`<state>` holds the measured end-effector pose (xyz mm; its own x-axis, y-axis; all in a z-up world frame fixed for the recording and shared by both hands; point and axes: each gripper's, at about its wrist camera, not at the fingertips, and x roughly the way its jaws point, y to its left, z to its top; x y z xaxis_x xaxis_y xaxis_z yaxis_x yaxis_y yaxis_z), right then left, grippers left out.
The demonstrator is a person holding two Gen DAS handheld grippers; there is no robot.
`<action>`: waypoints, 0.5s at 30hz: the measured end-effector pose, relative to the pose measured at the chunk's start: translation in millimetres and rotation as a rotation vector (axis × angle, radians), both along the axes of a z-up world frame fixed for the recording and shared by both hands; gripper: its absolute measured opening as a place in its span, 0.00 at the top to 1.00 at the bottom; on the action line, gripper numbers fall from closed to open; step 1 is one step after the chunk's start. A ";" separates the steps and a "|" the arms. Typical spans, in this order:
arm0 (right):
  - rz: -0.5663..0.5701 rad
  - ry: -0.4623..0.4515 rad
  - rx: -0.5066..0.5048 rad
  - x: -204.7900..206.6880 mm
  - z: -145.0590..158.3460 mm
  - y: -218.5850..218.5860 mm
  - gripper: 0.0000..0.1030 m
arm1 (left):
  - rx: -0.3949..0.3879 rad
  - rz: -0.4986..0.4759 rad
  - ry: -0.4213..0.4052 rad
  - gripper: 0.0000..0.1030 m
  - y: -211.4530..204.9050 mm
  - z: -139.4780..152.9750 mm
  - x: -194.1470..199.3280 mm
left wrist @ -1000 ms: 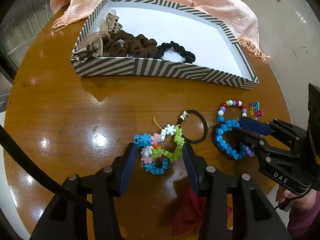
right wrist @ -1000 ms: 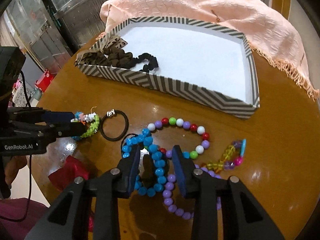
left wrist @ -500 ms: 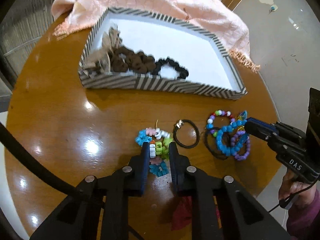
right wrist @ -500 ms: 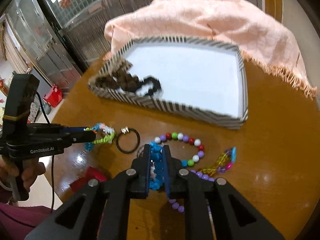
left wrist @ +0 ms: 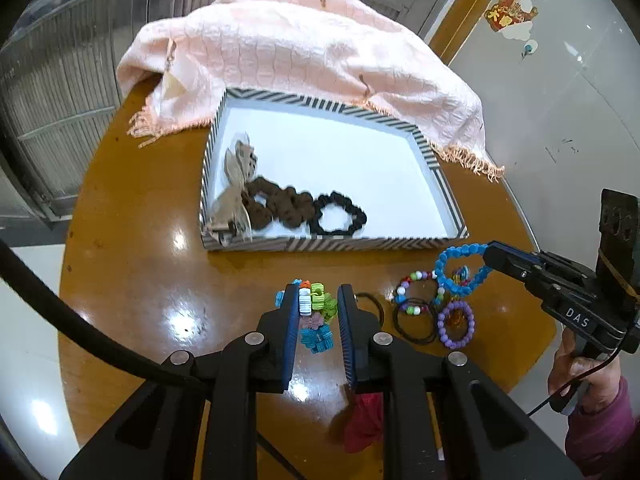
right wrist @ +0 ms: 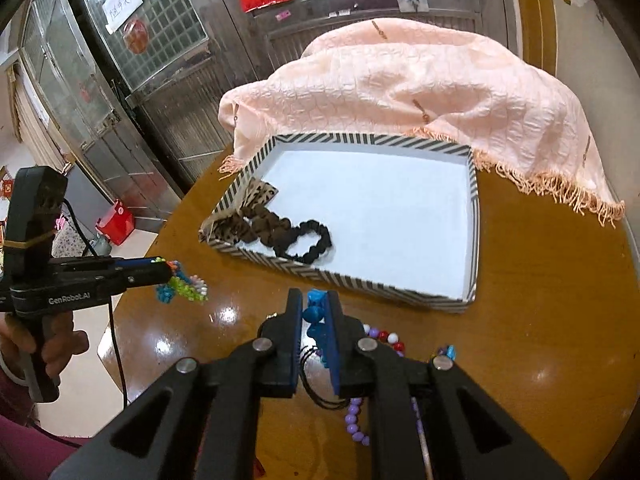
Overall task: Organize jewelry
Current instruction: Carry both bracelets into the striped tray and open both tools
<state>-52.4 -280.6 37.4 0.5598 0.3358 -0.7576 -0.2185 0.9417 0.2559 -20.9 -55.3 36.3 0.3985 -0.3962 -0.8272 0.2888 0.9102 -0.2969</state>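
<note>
The left hand-held gripper (left wrist: 319, 307) pinches a multicoloured plastic-bead bracelet (left wrist: 316, 316) between its blue pads; the bracelet hangs clear above the near part of the brown round tabletop (left wrist: 132, 272). Its jaws have just been closing onto that bracelet. Beyond it, toward the far edge, sits a striped tray (left wrist: 332, 245) with a white floor. Along the tray's near-left side lie a leopard-print bow (left wrist: 236, 188), a brown scrunchie (left wrist: 280, 206) and a black scrunchie (left wrist: 340, 218), touching in a row. A peach fringed cloth (left wrist: 304, 60) drapes over the far edge of the tabletop, behind the tray. Just right of the left hand-held gripper, a thin black hair tie (left wrist: 414, 320), a mixed-colour round-bead bracelet (left wrist: 416, 280) and a purple bead bracelet (left wrist: 456, 322) lie near the tabletop's near-right edge. The right hand-held gripper (right wrist: 316, 316) is pressed onto a blue bead bracelet (left wrist: 460, 270), raised off the tabletop; its jaws have just been closing on it. A red cloth scrap (left wrist: 362, 420) shows under the left hand-held gripper.
</note>
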 end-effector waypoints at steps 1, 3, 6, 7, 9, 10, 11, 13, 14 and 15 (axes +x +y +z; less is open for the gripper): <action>0.001 -0.002 -0.003 1.4 0.9 0.7 0.89 | 0.002 0.001 -0.006 0.84 -0.1 2.2 2.0; 0.003 -0.005 -0.006 4.1 2.6 1.7 0.89 | 0.009 0.003 -0.015 0.84 -0.1 6.1 5.0; 0.005 -0.004 -0.010 8.0 3.1 3.0 0.89 | 0.017 0.009 -0.025 0.84 -0.1 9.9 9.5; 0.007 -0.003 -0.010 9.3 3.3 3.6 0.89 | 0.021 0.012 -0.029 0.84 -0.3 10.6 10.8; 0.009 -0.003 -0.012 11.2 3.3 4.6 0.89 | 0.024 0.017 -0.033 0.84 -0.3 11.2 13.9; 0.009 -0.002 -0.012 12.4 3.1 5.2 0.89 | 0.025 0.020 -0.034 0.84 -0.4 11.4 15.1; 0.010 0.000 -0.013 13.4 3.2 5.7 0.89 | 0.027 0.022 -0.037 0.84 -0.4 11.7 16.5; 0.012 0.003 -0.016 15.8 2.6 6.7 0.89 | 0.033 0.023 -0.043 0.84 -1.0 12.4 18.4; 0.012 0.003 -0.018 16.6 2.8 7.0 0.89 | 0.035 0.024 -0.045 0.84 -1.3 12.7 19.1; 0.013 0.003 -0.018 17.3 3.1 7.0 0.89 | 0.034 0.024 -0.046 0.84 -1.3 13.0 19.9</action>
